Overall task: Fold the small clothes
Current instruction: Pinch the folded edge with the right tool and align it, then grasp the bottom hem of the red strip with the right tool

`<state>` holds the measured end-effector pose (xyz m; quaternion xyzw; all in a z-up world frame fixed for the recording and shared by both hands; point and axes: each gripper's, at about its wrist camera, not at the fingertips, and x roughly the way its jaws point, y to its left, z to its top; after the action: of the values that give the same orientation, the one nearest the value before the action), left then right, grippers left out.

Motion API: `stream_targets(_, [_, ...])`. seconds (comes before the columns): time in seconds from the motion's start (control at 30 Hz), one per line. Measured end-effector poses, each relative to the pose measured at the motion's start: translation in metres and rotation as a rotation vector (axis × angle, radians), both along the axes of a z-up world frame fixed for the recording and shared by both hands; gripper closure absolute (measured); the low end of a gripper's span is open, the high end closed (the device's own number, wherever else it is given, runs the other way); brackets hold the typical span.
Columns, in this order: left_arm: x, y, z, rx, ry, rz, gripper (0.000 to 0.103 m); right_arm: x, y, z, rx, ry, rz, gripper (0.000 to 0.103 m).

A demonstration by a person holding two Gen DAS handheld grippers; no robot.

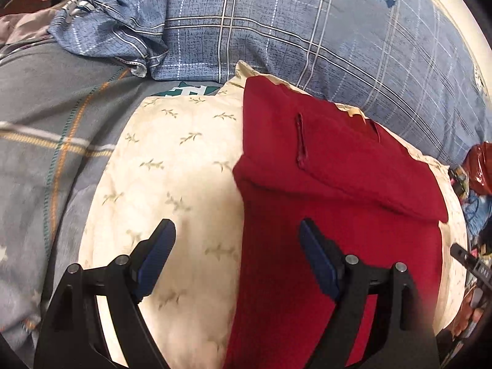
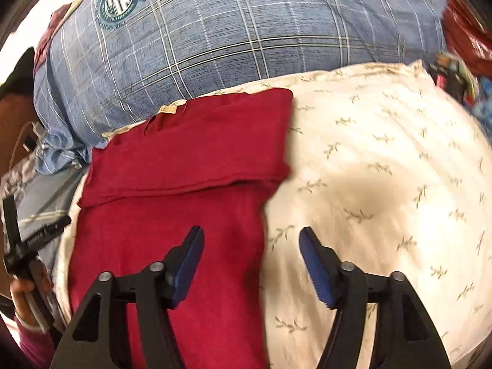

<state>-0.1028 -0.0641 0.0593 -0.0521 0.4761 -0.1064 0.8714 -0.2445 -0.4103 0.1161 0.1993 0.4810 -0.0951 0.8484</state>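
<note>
A small red garment (image 1: 332, 190) lies flat on a cream pillow (image 1: 172, 166) with a leaf print. Its far part is folded over the near part, leaving a fold edge across the middle. My left gripper (image 1: 236, 236) is open and empty, hovering over the garment's left edge. In the right wrist view the same red garment (image 2: 190, 166) lies on the left half of the cream pillow (image 2: 384, 166). My right gripper (image 2: 250, 243) is open and empty, above the garment's right edge. The other gripper (image 2: 33, 240) shows at the far left, held by a hand.
A blue plaid duvet (image 1: 307, 30) with a round green crest bunches up behind the pillow. A grey blanket (image 1: 37, 123) with orange stripes lies to the left. Red and colourful clutter (image 1: 479, 169) sits at the right edge.
</note>
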Motion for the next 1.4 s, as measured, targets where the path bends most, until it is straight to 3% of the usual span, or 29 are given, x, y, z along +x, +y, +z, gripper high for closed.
stream_targets(0.13, [-0.018,0.005,0.000,0.010,0.015,-0.013,0.021,0.004,-0.008,0.002,0.019,-0.043,-0.046,0.032])
stream_targets(0.27, [-0.037,0.014,0.003,0.004,0.018,-0.018,0.021,0.034,-0.022,-0.006,-0.001,-0.090,-0.131,0.032])
stream_targets(0.3, [-0.044,0.017,0.004,0.012,0.019,-0.021,0.021,0.041,-0.026,-0.011,0.008,-0.082,-0.132,0.039])
stream_targets(0.33, [-0.048,0.019,0.005,0.019,0.020,-0.024,0.021,0.050,-0.028,-0.017,0.016,-0.062,-0.127,0.076])
stream_targets(0.37, [-0.053,0.023,0.006,0.028,0.018,-0.027,0.021,0.059,-0.028,-0.024,-0.014,-0.029,-0.108,0.089])
stream_targets(0.57, [-0.073,0.044,0.006,0.061,-0.002,0.000,0.021,0.055,-0.026,-0.025,-0.122,-0.026,-0.090,0.089])
stream_targets(0.67, [-0.073,0.046,0.001,0.066,0.011,-0.001,0.021,0.052,-0.031,-0.029,-0.082,-0.036,-0.110,0.088])
stream_targets(0.73, [-0.073,0.046,-0.001,0.064,0.017,-0.001,0.021,0.050,-0.030,-0.025,-0.077,-0.031,-0.112,0.077])
stream_targets(0.83, [-0.075,0.046,-0.001,0.061,0.011,-0.006,0.021,0.038,-0.025,-0.013,-0.057,0.000,-0.123,0.068])
stream_targets(0.9, [-0.075,0.045,-0.001,0.063,0.011,-0.009,0.021,0.030,-0.013,-0.003,0.003,-0.016,-0.066,0.062])
stream_targets(1.0, [-0.077,0.042,-0.002,0.056,0.014,-0.019,0.021,0.013,0.021,0.008,0.066,-0.017,0.079,0.045])
stream_targets(1.17, [-0.084,0.038,-0.001,0.066,0.012,-0.038,0.021,-0.018,0.080,0.002,0.053,0.091,0.316,0.043])
stream_targets(1.4, [-0.098,0.042,-0.004,0.043,0.028,-0.051,0.021,-0.070,0.078,-0.015,0.041,0.211,0.291,0.043])
